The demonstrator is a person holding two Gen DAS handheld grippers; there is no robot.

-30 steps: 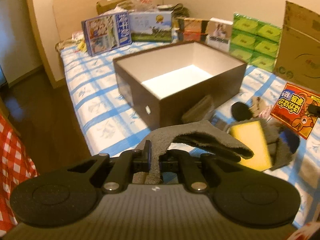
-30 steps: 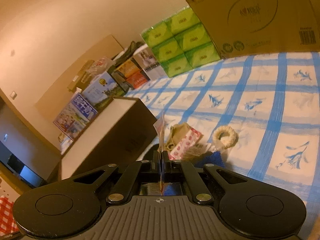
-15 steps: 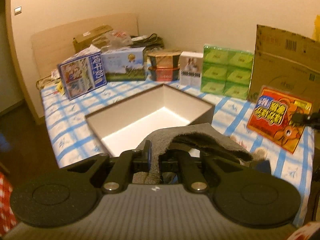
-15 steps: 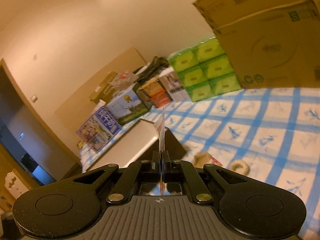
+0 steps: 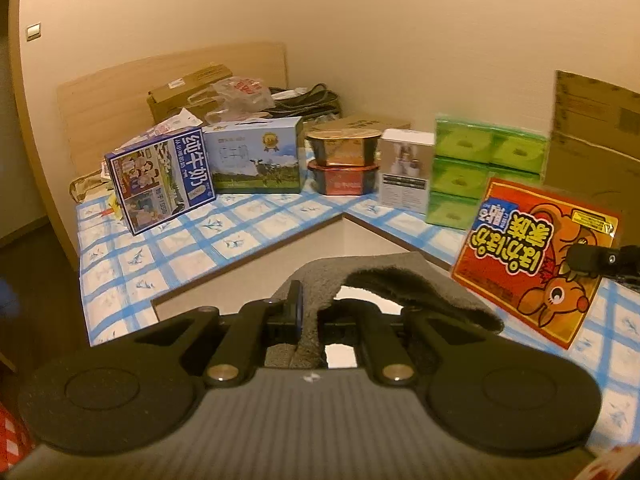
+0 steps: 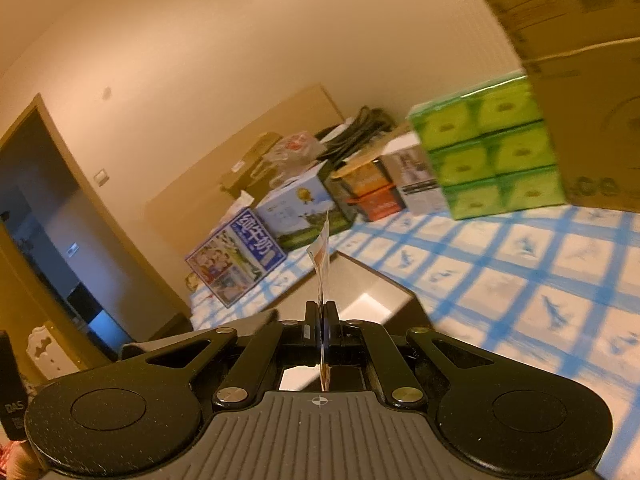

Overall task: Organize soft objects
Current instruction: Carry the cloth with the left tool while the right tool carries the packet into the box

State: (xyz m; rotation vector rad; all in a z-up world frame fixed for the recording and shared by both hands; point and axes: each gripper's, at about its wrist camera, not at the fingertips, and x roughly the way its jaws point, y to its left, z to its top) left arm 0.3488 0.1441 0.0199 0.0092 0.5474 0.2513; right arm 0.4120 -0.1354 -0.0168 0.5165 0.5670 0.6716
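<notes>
My left gripper [image 5: 310,316] pinched the grey cloth [image 5: 384,280] above the box [image 5: 248,268]; my right gripper [image 6: 322,316] clamped the red packet [image 5: 536,256] edge-on. I feared either thin hold slipping outside the box.

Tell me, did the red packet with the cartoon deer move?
Yes. The red packet rose off the bedspread, up beside the green tissue packs, clamped in the right gripper.
</notes>
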